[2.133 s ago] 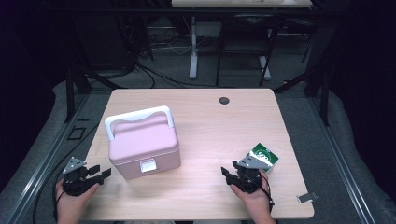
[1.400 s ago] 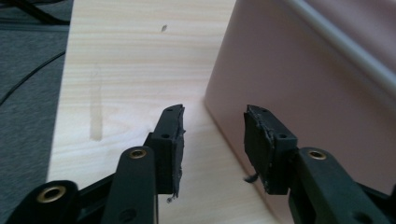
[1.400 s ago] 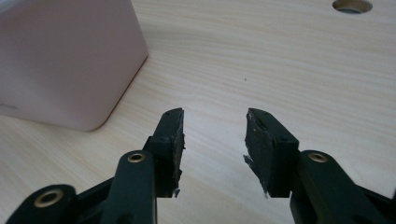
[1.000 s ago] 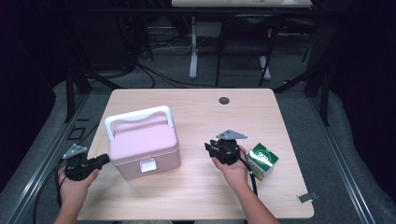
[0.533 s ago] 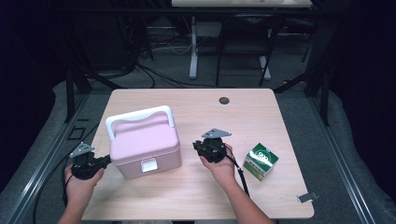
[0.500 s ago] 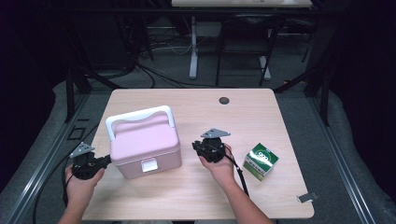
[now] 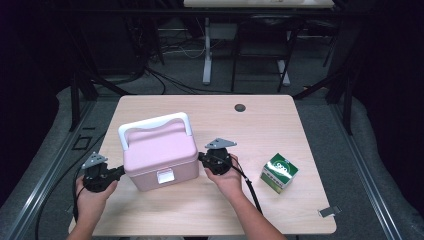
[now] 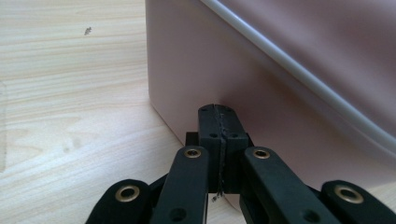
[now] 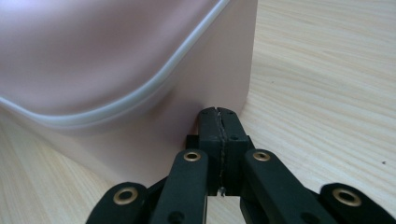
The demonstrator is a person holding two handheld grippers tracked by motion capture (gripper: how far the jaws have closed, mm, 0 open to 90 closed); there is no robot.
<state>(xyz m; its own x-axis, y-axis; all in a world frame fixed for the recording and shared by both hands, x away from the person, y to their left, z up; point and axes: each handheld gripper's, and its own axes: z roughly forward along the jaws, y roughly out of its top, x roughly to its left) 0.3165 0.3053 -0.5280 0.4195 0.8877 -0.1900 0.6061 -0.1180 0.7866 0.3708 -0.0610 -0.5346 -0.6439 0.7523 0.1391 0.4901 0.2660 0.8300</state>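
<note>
I have the pink box [image 7: 159, 155] sitting left of center in the high view, on the pale wooden worktop [image 7: 280, 120], its white handle [image 7: 155, 125] arched over the lid and a white latch [image 7: 165, 176] on the face toward the bottom of the frame. A white seam [image 8: 299, 79] runs round it between lid and base.

My left claw [image 7: 119, 171] is at the box's lower left corner in the high view. In the left gripper view its 2 jaws are clenched flat against each other with nothing between them, and their tips sit right at the pink wall near the base; whether they actually touch it I cannot tell.

My right claw [image 7: 202, 157] is on the opposite side, at the box's right wall. It has just been closing, and in the right gripper view the jaws are pressed together, empty, tips against or just short of the pink side below the seam, near a corner.

A green and white carton [image 7: 279, 172] lies toward the lower right of the high view, well apart from the box. A small dark disc [image 7: 240, 107] sits near the worktop's upper edge.
</note>
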